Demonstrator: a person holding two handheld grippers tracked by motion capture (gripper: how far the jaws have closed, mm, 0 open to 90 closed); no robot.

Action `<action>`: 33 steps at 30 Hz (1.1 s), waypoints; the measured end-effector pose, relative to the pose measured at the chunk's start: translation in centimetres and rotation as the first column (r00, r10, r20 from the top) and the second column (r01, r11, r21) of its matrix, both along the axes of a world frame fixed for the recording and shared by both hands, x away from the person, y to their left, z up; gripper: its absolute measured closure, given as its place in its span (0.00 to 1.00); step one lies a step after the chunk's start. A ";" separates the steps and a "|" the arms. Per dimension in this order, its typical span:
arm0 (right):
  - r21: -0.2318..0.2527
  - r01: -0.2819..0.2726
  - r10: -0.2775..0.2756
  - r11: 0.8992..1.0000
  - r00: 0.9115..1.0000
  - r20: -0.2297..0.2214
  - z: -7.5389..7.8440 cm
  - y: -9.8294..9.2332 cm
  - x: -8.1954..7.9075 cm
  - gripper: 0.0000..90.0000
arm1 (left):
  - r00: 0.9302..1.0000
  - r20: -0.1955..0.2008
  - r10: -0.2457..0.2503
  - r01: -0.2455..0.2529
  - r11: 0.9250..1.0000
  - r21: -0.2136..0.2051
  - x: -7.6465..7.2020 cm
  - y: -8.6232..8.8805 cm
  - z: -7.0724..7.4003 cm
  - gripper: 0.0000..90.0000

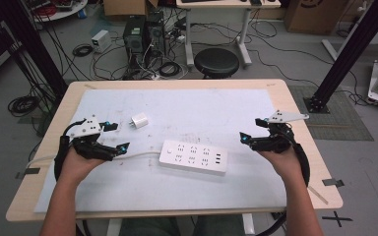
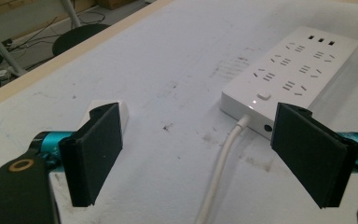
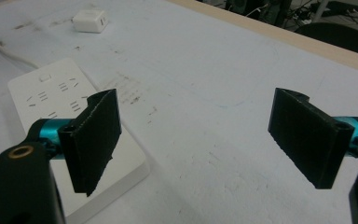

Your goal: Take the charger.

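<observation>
A white power strip [image 1: 193, 156] lies flat in the middle of the white mat, its cable [image 1: 139, 155] running off to the left. A small white charger cube [image 1: 139, 121] sits behind it to the left. My left gripper [image 1: 115, 136] hovers open left of the strip, between the cube and the cable. In the left gripper view the strip [image 2: 289, 70] and its cable [image 2: 220, 168] lie ahead between the jaws, and the cube [image 2: 123, 111] peeks from behind the left jaw. My right gripper [image 1: 253, 131] is open right of the strip [image 3: 56, 98], holding nothing.
The mat [image 1: 202, 108] covers most of a light wooden table [image 1: 295, 105]. Beyond the far edge stand a black round stool [image 1: 216, 62], computer towers [image 1: 142, 34] and tangled floor cables. Black frame posts [image 1: 349, 54] rise at both sides.
</observation>
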State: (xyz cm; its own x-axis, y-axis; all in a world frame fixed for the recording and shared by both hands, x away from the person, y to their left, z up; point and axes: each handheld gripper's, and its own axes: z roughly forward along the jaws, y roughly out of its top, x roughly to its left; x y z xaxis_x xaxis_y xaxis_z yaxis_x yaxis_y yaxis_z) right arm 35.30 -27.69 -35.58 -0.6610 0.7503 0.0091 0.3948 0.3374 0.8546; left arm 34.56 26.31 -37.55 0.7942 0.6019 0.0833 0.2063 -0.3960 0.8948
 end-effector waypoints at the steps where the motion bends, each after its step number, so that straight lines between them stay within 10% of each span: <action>1: 0.002 0.000 0.000 1.000 1.000 -0.002 0.1 0.1 0.0 0.19 | 1.000 -0.002 0.006 -0.006 1.000 -0.009 0.1 -0.1 0.0 0.18; 18: -0.019 -0.012 0.012 1.000 1.000 0.007 0.3 -0.1 -0.9 0.19 | 0.998 -0.028 0.050 -0.050 0.998 0.029 6.4 -1.8 0.8 0.18; 33: -0.033 -0.013 0.012 0.999 1.000 -0.023 -0.7 0.3 -0.8 0.19 | 0.982 -0.162 0.093 -0.080 0.993 0.086 13.8 -2.3 -4.9 0.18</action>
